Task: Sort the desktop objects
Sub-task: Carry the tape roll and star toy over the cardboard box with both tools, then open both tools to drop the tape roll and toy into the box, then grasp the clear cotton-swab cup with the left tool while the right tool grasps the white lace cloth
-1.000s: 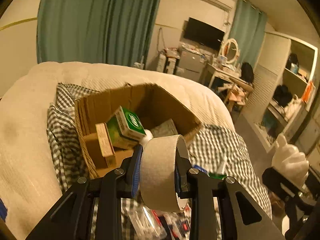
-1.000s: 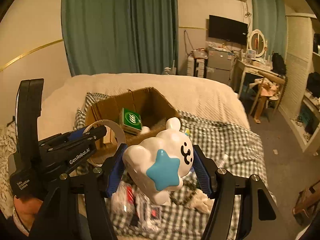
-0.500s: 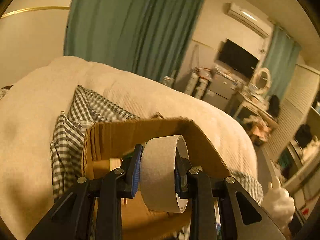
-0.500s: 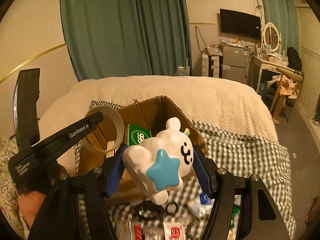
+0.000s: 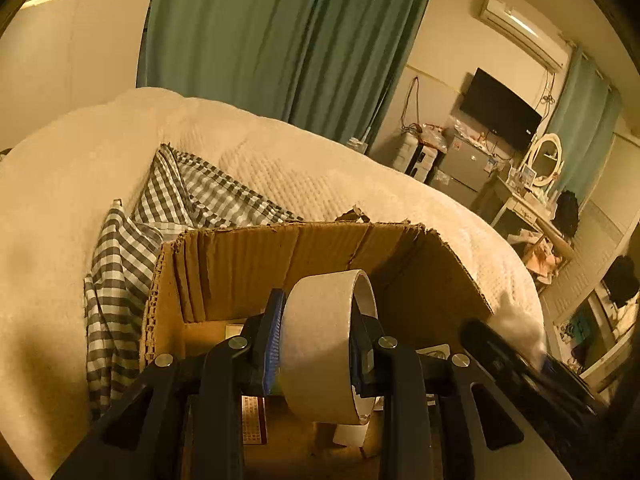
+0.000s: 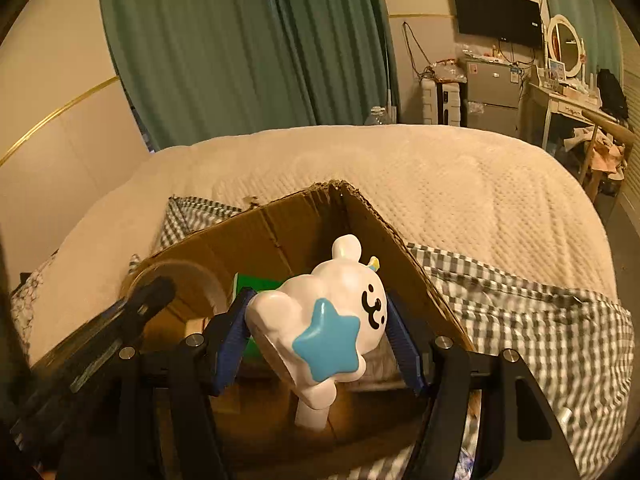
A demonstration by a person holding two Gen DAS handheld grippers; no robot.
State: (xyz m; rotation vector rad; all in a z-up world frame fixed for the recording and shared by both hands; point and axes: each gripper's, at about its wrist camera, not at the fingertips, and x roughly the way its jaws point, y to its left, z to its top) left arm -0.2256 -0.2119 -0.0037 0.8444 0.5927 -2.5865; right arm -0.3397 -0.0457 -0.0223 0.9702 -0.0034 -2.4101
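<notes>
Currently, a roll of beige tape (image 5: 324, 344) is clamped between the blue pads of the left hand-held gripper (image 5: 316, 346), at the lower centre of the left wrist view. The roll is held on edge above the open cardboard box (image 5: 256, 264), which fills the middle of that frame. A small printed packet (image 5: 253, 420) is seen on the box floor, at the lower centre.

A white cartoon figure with a blue star (image 6: 324, 320) is clamped between the pads of the right hand-held gripper (image 6: 320, 336), at the centre of the right wrist view. The figure is held tilted over the box interior, in front of a green carton (image 6: 256, 282). The box is set on a checked cloth (image 6: 540, 320) spread over the cream bed (image 6: 460, 184), which occupies the middle band of the frame.
</notes>
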